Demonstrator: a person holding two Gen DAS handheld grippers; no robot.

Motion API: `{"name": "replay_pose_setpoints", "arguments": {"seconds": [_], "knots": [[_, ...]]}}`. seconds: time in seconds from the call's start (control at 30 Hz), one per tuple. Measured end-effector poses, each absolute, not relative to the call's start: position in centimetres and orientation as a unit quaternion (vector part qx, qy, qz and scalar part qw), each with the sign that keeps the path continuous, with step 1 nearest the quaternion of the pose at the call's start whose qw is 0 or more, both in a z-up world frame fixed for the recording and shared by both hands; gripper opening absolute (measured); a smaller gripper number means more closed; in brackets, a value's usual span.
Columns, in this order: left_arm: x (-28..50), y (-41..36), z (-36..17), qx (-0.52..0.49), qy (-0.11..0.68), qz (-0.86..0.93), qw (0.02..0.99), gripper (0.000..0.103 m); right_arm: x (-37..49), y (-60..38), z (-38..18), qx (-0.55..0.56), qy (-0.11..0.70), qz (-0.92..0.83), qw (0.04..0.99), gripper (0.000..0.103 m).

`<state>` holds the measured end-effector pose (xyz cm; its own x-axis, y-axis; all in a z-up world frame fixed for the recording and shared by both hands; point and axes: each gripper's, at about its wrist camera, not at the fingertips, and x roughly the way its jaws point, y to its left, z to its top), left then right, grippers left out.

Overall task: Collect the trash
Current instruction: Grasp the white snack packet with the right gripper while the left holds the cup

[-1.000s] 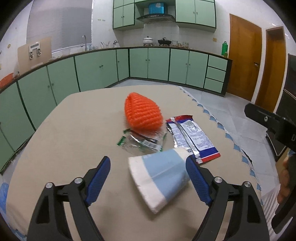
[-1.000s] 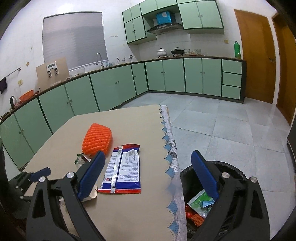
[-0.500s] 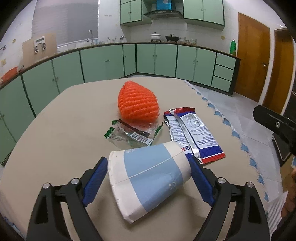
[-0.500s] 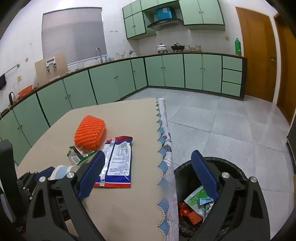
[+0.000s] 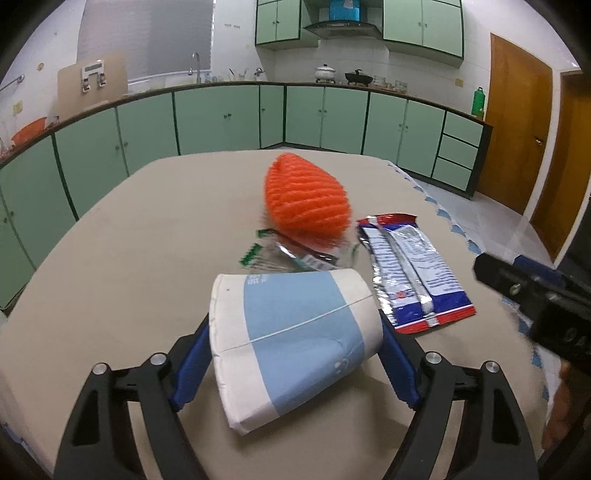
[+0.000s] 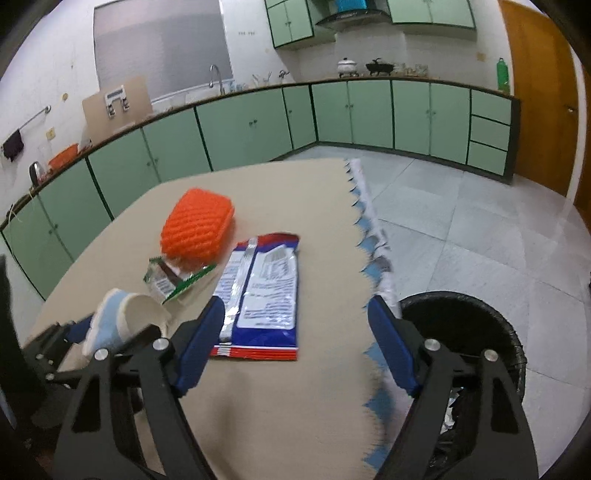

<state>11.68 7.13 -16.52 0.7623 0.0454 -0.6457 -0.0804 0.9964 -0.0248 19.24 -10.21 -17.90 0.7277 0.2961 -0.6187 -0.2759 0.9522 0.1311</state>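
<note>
paper cup [image 5: 291, 336] seemingly touched by closing jaws

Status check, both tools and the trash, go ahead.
Left tool closing around paper cup. Right tool empty, closing, above snack wrapper. Bin right of table, nothing in the way.

Home kitchen: green cabinets [image 5: 221, 118], sink tap [image 6: 216, 75], range hood [image 5: 341, 26].

Both cameras looked forward and down from close above the bench [image 5: 110, 258]. Both saw the paper cup [image 5: 291, 336], orange net [image 6: 197, 229] and green cupboards [image 6: 351, 110].
</note>
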Motion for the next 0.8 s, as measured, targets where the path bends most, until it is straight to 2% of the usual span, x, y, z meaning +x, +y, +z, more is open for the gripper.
{"name": "replay_pose_setpoints", "arguments": {"seconds": [0.17, 0.33, 0.57, 0.63, 0.7, 0.8], "knots": [[11.4, 8.5, -15.9, -0.021, 0.333, 0.052, 0.941, 0.080, 20.2, -9.1, -18.8, 0.010, 0.358, 0.149, 0.922, 0.073], [11.6, 9.9, -15.9, -0.030, 0.334, 0.061, 0.940, 0.080, 21.1, -9.1, -20.0, 0.015, 0.397, 0.143, 0.907, 0.062], [11.9, 10.2, -16.2, -0.034, 0.339, 0.061, 0.938, 0.080, 21.2, -8.4, -20.2, -0.009, 0.403, 0.154, 0.902, 0.045], [12.0, 10.3, -16.2, -0.033, 0.340, 0.060, 0.938, 0.080, 21.2, -8.3, -20.1, -0.014, 0.403, 0.154, 0.902, 0.043], [12.1, 10.2, -16.2, -0.033, 0.341, 0.060, 0.938, 0.080, 21.2, -8.3, -20.2, -0.015, 0.404, 0.152, 0.902, 0.031], [12.1, 10.0, -16.3, -0.032, 0.342, 0.060, 0.937, 0.080, 21.3, -8.6, -20.2, -0.011, 0.403, 0.156, 0.902, 0.020]]}}
